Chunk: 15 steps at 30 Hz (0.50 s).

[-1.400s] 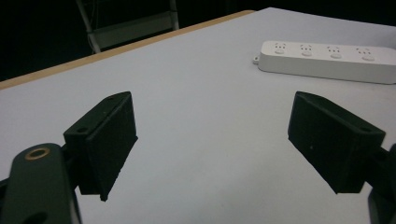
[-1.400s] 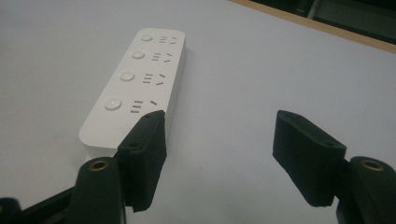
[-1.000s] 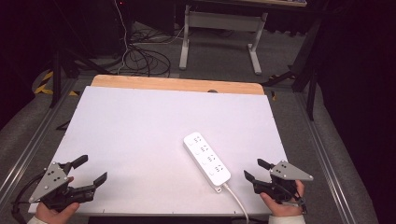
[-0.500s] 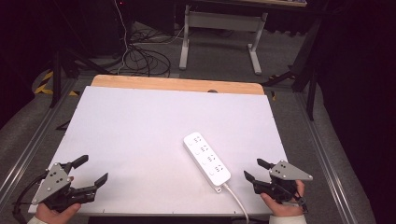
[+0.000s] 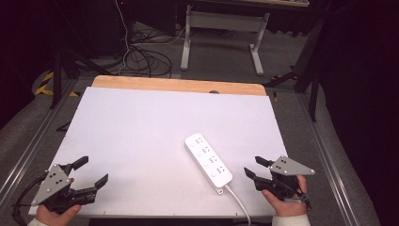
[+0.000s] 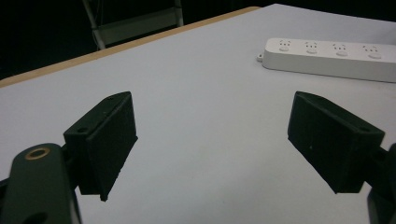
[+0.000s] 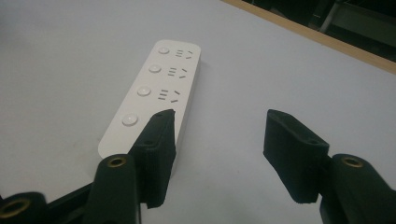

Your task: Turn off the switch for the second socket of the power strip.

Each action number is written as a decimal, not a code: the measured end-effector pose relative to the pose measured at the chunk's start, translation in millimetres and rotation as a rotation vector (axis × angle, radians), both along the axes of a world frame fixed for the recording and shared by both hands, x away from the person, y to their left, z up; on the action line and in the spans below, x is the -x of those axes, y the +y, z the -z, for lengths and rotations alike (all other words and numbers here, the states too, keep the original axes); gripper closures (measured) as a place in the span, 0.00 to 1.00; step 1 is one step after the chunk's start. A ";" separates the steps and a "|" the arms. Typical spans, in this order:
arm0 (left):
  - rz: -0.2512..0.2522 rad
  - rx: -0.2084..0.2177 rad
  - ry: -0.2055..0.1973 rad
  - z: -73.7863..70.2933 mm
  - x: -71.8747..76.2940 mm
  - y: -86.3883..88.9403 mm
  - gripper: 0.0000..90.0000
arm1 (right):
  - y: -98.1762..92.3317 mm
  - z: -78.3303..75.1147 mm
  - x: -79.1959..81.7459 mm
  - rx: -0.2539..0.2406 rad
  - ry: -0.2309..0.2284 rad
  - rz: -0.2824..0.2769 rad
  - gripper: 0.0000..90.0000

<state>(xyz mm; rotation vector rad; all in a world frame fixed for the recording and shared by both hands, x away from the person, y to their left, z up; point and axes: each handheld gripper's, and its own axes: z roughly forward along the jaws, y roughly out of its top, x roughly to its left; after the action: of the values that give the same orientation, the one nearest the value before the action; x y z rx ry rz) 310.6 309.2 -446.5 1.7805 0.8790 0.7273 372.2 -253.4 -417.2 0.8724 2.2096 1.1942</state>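
Note:
A white power strip [image 5: 208,158] lies flat on the white table [image 5: 141,132], angled toward the near right, its white cable [image 5: 239,203] running off the front edge. My left gripper [image 5: 91,171] is held open at the near left corner, far from the strip. From that gripper's view the power strip [image 6: 327,58] sits at the upper right, beyond the wide-apart jaws of the left gripper [image 6: 229,144]. Just right of the strip's cable end, my right gripper [image 5: 254,167] is open and holds nothing. The right gripper [image 7: 219,144] has the power strip [image 7: 156,91] by its left jaw.
A wooden strip [image 5: 179,85] edges the table's far side. Beyond it stand a grey desk frame [image 5: 221,28] and loose cables [image 5: 141,56] on the floor. Metal rails [image 5: 28,150] run along both sides of the table.

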 end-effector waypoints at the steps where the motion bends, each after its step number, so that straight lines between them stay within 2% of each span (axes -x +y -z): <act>1: -0.001 -0.001 -0.001 0.0 0.1 0.0 0.18 | 3.5 -2.5 -2.7 0.003 0.004 -0.006 0.50; 8: -0.001 0.000 0.001 0.1 0.2 0.0 0.18 | 18.0 -10.9 -11.3 -0.002 0.022 -0.055 0.54; 15: -0.003 0.002 0.002 0.3 0.2 -0.4 0.18 | 30.8 -15.3 -17.6 0.005 0.027 -0.079 0.56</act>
<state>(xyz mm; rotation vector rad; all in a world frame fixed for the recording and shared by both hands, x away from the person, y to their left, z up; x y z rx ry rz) 310.5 308.8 -446.8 1.7789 0.8832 0.7265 389.8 -222.6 -401.9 0.8107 2.2870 1.2190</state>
